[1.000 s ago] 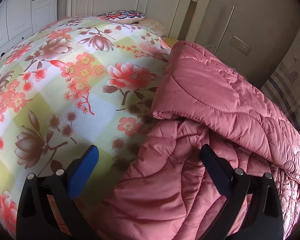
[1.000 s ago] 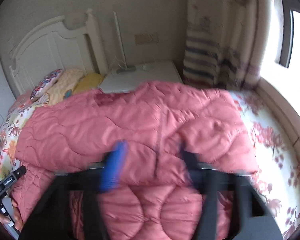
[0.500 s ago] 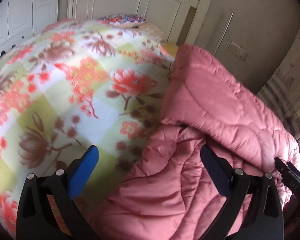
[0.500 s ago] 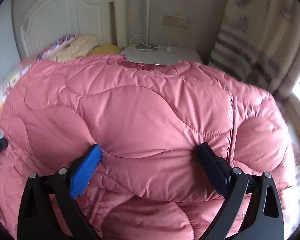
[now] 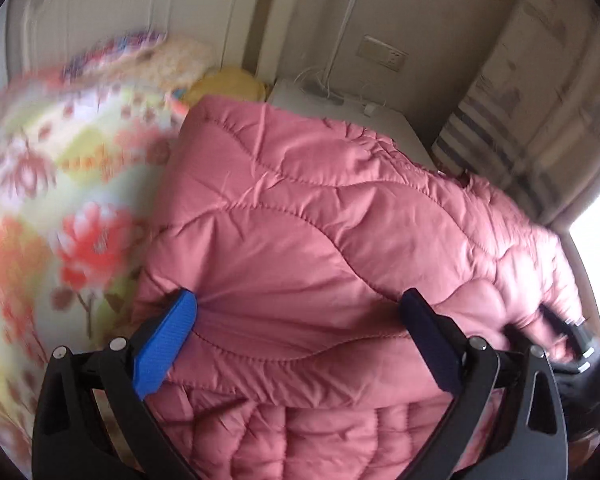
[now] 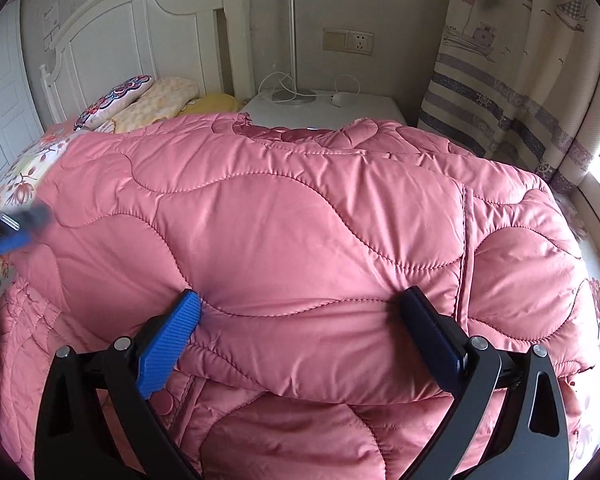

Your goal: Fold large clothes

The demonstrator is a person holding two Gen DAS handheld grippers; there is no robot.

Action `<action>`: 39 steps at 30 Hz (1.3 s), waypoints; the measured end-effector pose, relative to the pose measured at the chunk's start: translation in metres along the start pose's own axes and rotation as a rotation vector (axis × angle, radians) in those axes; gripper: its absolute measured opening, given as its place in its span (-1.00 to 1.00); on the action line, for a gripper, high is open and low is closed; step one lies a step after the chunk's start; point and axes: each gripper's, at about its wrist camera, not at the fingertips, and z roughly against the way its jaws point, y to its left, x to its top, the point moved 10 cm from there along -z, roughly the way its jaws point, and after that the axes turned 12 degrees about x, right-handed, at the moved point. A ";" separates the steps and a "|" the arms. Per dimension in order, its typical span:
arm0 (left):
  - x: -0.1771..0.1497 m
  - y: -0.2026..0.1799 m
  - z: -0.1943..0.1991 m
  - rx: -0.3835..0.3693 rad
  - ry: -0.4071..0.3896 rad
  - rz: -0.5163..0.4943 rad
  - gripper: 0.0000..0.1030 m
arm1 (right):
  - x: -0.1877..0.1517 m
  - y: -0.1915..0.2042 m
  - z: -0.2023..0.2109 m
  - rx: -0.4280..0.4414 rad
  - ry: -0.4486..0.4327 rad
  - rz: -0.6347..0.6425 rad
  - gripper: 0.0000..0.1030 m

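A large pink quilted jacket [image 6: 300, 220] lies across the bed, its upper half doubled over the lower half. In the right wrist view my right gripper [image 6: 300, 300] stands open, with the thick folded edge between its blue and dark fingers. My left gripper [image 5: 300, 300] is also open and straddles the same folded edge nearer the jacket's left end [image 5: 204, 184]. The left gripper [image 6: 16, 228] shows as a blur at the left edge of the right wrist view. A bit of the right gripper [image 5: 576, 336] shows at the jacket's right end in the left wrist view.
The bed's floral sheet [image 5: 40, 200] spreads left of the jacket. Pillows [image 6: 140, 100] lie against the white headboard [image 6: 140, 32]. A white nightstand [image 6: 340, 108] with a lamp base and cables stands behind the jacket. A striped curtain [image 6: 500, 100] and a window ledge are on the right.
The left wrist view swung right, off the floral sheet and onto the jacket's folded edge. My right gripper closed in on the same edge. Both stayed open.
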 end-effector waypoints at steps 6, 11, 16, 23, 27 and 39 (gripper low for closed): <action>0.038 0.001 0.016 -0.237 0.001 0.122 0.95 | 0.000 -0.005 0.002 0.021 0.000 -0.018 0.89; 0.045 0.008 -0.026 -0.300 0.106 0.168 0.95 | 0.000 -0.006 0.003 0.024 -0.002 -0.017 0.89; 0.070 0.010 -0.016 -0.316 0.074 0.175 0.95 | 0.000 -0.005 0.003 0.027 -0.003 -0.019 0.89; 0.091 0.013 -0.067 -0.146 0.112 0.068 0.95 | 0.000 -0.006 0.003 0.040 -0.006 -0.024 0.89; 0.110 0.012 -0.066 -0.097 0.096 0.058 0.95 | 0.000 -0.006 0.003 0.047 -0.008 -0.026 0.89; 0.109 0.028 -0.077 0.216 0.052 -0.039 0.95 | 0.000 -0.007 0.003 0.059 -0.008 -0.023 0.90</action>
